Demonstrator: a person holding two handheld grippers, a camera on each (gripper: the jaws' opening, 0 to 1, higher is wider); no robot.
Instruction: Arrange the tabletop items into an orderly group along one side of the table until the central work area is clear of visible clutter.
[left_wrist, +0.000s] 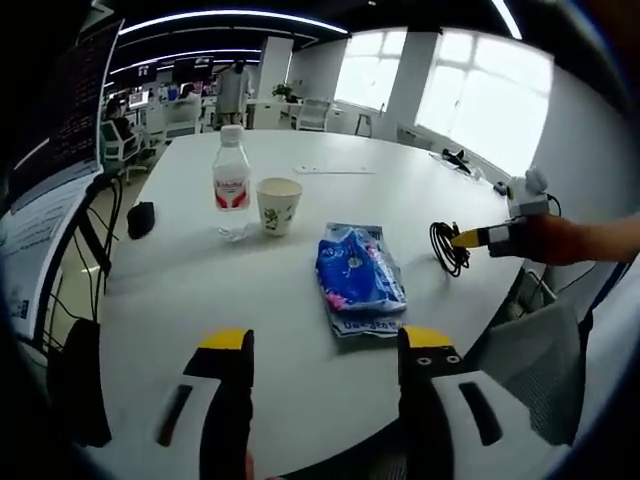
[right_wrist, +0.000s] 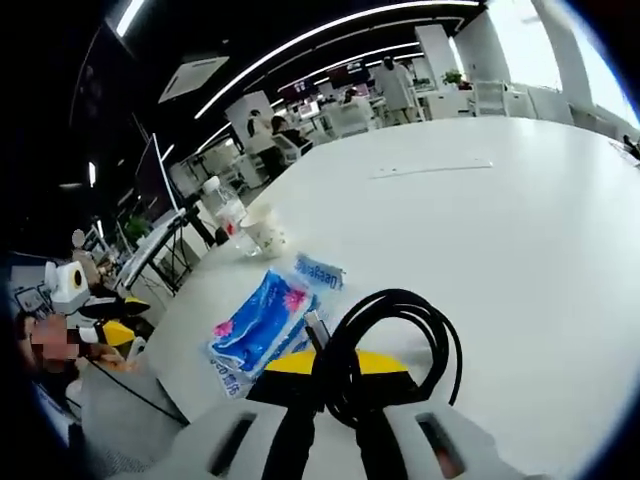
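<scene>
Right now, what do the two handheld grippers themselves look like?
The left gripper has two black jaws with yellow tips on pale grey bodies with dark slots. The right gripper is alike: black jaws, yellow tips, grey slotted bodies.

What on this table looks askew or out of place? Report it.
Nothing is spilled or damaged. The blue packet lies skewed mid-table, apart from the upright water bottle and paper cup. The coiled black cable sits loose between the right gripper's jaws.

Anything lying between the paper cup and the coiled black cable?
Yes: the blue packet lies between the paper cup and the coiled black cable, seen in the left gripper view.
</scene>
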